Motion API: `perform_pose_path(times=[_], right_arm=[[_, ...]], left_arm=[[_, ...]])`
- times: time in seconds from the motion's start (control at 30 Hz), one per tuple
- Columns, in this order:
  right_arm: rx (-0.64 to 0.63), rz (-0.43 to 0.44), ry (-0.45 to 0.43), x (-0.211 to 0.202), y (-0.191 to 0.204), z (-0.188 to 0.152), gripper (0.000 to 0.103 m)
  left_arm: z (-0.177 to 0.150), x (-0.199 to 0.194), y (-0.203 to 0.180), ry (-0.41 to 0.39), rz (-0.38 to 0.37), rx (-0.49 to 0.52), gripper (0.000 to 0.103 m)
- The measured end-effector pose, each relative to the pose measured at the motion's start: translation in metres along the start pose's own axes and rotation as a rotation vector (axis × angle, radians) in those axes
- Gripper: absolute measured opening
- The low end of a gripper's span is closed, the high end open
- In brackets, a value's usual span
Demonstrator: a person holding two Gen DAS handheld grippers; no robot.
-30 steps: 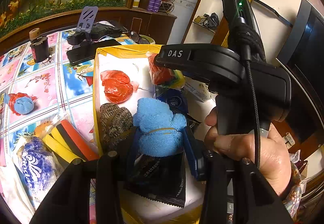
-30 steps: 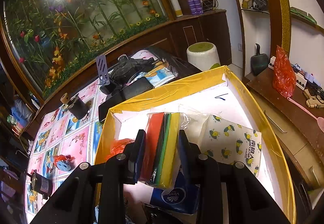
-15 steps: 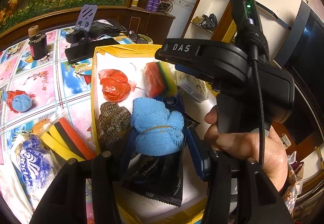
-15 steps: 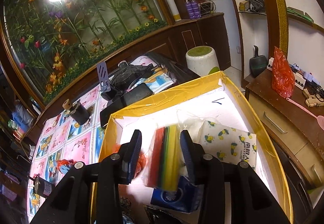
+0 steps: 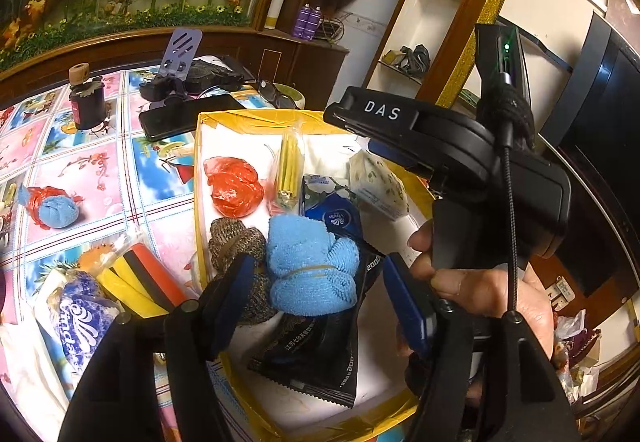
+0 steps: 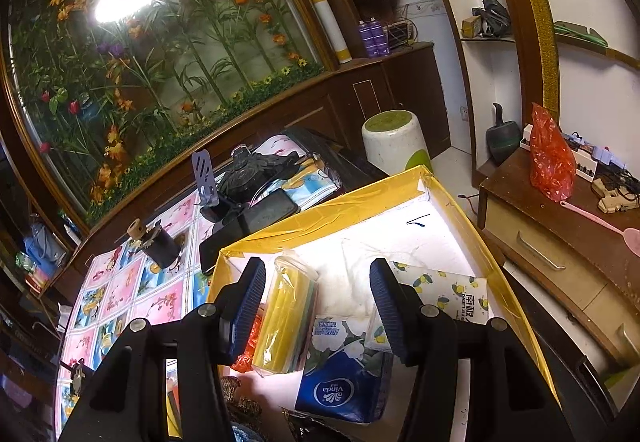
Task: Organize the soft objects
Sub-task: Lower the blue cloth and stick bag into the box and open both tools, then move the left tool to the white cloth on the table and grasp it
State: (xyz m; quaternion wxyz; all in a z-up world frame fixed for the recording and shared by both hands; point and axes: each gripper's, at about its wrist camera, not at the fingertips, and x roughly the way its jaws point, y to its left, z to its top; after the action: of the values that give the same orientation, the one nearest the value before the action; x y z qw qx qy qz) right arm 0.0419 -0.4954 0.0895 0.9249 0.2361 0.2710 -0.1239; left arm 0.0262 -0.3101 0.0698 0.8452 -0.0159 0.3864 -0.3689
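left gripper jaws just opening, pointing down, right gripper jaws opening too, hand holding its handle

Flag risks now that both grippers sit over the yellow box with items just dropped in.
1. The sponge pack stands on edge between the right gripper fingers, which have just been opening; pulling back crooked could tip it.
2. The blue towel roll lies between the left gripper fingers, also just opened, atop a black packet; a finger could snag it.
3. The box is crowding.

Yellow-rimmed box, blue towel roll, red bag, brown knit roll
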Motion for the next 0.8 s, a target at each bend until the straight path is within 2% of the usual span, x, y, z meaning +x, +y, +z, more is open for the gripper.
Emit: perform_pose_path(times=[0.1, 0.17, 0.23, 0.43, 0.8], right_arm=[[-0.003, -0.003, -0.002, -0.001, -0.001, 0.000, 0.058], [-0.004, -0.008, -0.004, -0.002, -0.001, 0.000, 0.058], [-0.004, -0.011, -0.007, -0.003, -0.002, 0.000, 0.058], [-0.004, -0.017, -0.013, -0.004, -0.003, 0.000, 0.058], [-0.010, -0.024, -0.030, -0.009, -0.003, 0.002, 0.064]], left_arm=[[0.001, -0.003, 0.001, -0.007, -0.003, -0.001, 0.069], [0.001, -0.006, 0.001, -0.019, -0.011, -0.003, 0.080], [0.001, -0.011, -0.001, -0.039, -0.009, 0.006, 0.082], [0.000, -0.015, -0.008, -0.042, -0.012, 0.026, 0.083], [-0.002, -0.032, 0.002, -0.043, -0.028, -0.009, 0.084]])
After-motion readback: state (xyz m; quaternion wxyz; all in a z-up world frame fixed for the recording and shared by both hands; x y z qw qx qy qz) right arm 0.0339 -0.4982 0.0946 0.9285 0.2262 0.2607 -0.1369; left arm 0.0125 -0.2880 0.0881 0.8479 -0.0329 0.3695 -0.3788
